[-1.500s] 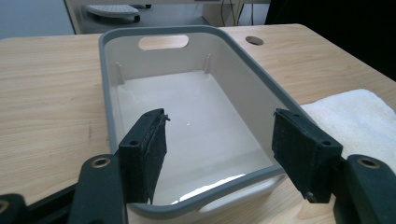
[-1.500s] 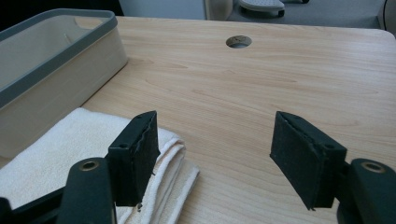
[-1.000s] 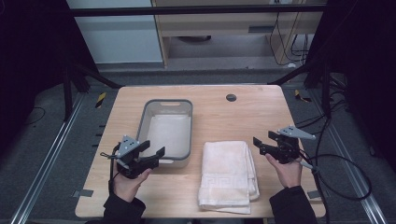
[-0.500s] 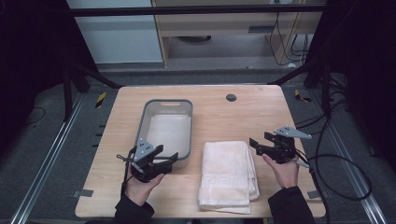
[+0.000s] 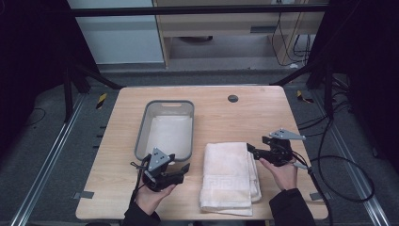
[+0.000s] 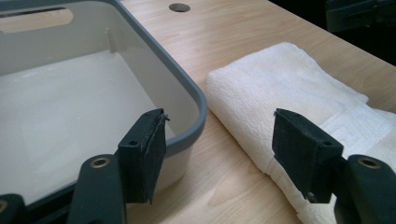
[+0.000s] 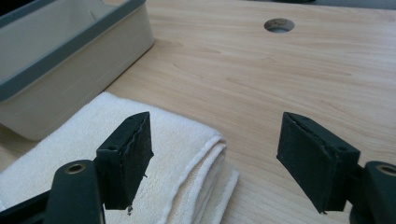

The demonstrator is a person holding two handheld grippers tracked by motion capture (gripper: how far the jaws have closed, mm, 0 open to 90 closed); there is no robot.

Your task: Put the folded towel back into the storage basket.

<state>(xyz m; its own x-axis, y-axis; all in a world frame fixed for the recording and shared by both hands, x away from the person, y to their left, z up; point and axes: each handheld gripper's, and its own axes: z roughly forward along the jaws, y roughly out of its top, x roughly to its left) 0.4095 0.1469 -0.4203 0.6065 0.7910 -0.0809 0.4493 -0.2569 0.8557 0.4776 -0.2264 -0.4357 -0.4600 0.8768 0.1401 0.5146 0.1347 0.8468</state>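
High view first: our left gripper [image 5: 183,170] sits at the near left of the table [image 5: 244,113], jaws spread with nothing between them, pointing toward the folded towel [image 5: 229,176]. In the left gripper view that gripper [image 6: 224,158] frames the gap between the grey-rimmed tub [image 6: 196,100] and the towel's [image 6: 289,93] left edge, and neither pad touches cloth. Our right gripper [image 5: 251,151] hovers at the towel's far right corner; its jaws have just been opening, and in the right gripper view the gripper [image 7: 215,158] stands wide, with the towel's [image 7: 154,158] layered corner below the left pad and bare wood under the right, nothing pinched.

We judge the work as barely begun. The towel lies flat and folded on the table, just beside the tub [image 5: 169,129], which is apart from it and holds only a pale lining, as far as we can tell. We have both grippers lined up on opposite sides of the towel, so the approach is done. Gripping, lifting and moving it are left.
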